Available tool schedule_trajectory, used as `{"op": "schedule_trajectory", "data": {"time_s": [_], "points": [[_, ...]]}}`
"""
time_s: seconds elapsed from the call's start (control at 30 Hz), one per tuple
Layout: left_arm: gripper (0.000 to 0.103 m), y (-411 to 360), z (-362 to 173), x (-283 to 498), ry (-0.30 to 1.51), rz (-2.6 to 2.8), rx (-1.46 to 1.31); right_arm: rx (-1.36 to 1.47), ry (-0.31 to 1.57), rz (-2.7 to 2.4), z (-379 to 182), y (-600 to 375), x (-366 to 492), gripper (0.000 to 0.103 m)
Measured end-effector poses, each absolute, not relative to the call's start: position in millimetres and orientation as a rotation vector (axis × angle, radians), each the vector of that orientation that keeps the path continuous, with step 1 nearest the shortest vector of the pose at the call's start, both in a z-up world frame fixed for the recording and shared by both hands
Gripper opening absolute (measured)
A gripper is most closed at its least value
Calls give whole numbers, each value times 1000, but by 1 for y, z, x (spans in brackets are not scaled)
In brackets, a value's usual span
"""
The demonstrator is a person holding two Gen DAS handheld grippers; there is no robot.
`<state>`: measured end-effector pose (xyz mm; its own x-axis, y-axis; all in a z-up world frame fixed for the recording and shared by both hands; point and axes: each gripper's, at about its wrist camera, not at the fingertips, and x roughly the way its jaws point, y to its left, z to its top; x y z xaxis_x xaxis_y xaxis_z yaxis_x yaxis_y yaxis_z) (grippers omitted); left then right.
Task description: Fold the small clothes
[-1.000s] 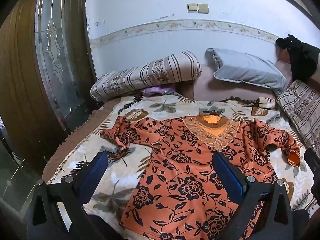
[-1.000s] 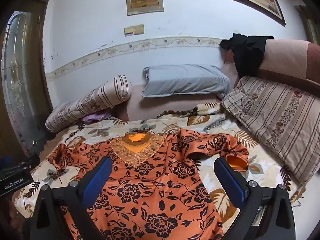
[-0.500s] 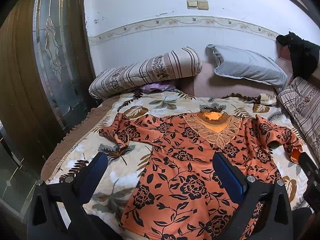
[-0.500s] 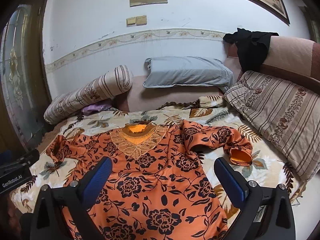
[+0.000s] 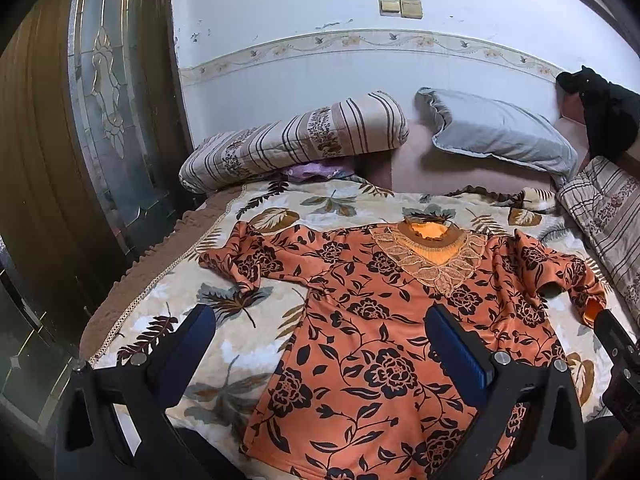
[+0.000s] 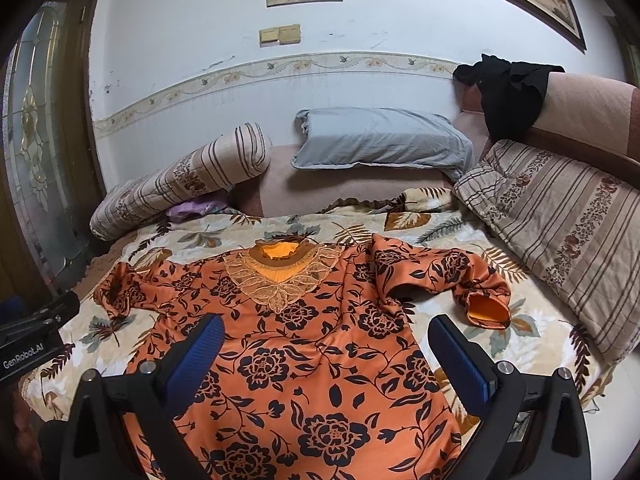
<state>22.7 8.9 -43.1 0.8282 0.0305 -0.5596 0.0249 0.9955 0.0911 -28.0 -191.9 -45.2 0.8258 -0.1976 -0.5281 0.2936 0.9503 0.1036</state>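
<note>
An orange top with black flowers [image 5: 372, 320] [image 6: 320, 344] lies spread face up on the bed, lace collar toward the wall. Its left sleeve [image 5: 236, 256] is bunched near the bed's left side. The right sleeve [image 6: 460, 280] bends back, its orange cuff showing. My left gripper [image 5: 320, 324] hovers open above the top's lower left part, holding nothing. My right gripper [image 6: 326, 336] hovers open over the top's lower middle, also without anything between its blue pads. The hem is partly hidden behind both grippers.
A leaf-print blanket [image 5: 248, 320] covers the bed. A striped bolster [image 5: 296, 140], a grey pillow [image 6: 380, 140] and a striped quilt [image 6: 560, 220] line the back and right. Black clothing [image 6: 508, 88] hangs on the headboard. A glass-panelled door [image 5: 108, 100] stands left.
Both grippers have drawn back and risen a little, so the top sits lower and smaller in each view. Both stay open; the top has not moved.
</note>
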Motion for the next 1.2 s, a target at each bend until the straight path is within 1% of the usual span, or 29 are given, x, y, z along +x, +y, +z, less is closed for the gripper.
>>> {"op": "schedule_trajectory", "data": {"time_s": [1.2], "points": [[103,10,-50,42,627,14,111,170,553,-225,-50,-182,-3,103]]}}
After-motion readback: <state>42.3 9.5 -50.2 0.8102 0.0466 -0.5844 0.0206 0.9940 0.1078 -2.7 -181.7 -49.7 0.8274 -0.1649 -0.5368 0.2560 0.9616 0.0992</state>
